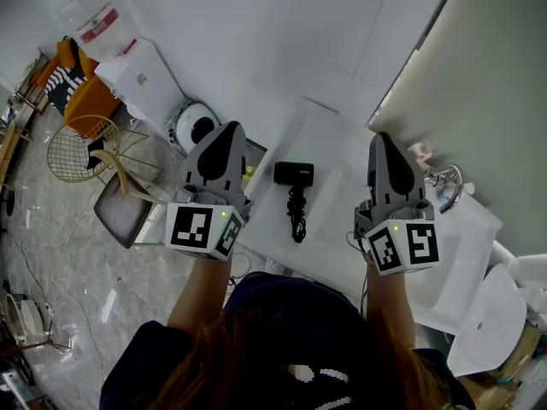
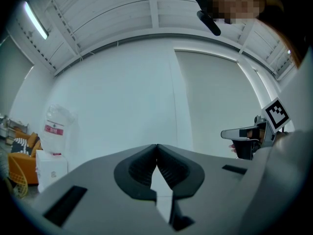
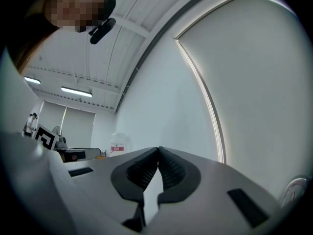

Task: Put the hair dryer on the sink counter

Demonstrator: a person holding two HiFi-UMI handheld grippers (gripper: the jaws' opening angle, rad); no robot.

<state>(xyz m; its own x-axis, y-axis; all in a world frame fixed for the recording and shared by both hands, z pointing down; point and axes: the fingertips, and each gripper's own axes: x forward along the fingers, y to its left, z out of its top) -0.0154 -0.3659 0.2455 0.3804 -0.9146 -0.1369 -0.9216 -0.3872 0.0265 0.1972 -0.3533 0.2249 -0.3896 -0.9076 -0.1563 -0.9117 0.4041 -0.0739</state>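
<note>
Colour survey: white worktop, black appliance, grey tongs.
Hair dryer (image 1: 293, 174) and its cord: black. Worktop (image 1: 333, 135): plain white. Left tongs (image 1: 229, 128) and right tongs (image 1: 382, 137): grey shells, darker grey ribbed pads, with black-and-white square markers (image 1: 199, 226) at the near end. Far left: orange armchair (image 1: 87, 101) with a black-and-white striped cushion (image 1: 61, 82); gold wire chair (image 1: 75, 150); white water dispenser (image 1: 141, 75), red label on its clear bottle (image 1: 96, 15). Floor (image 1: 43, 246): grey, marbled veining. Sleeve (image 1: 141, 361): dark navy.
</note>
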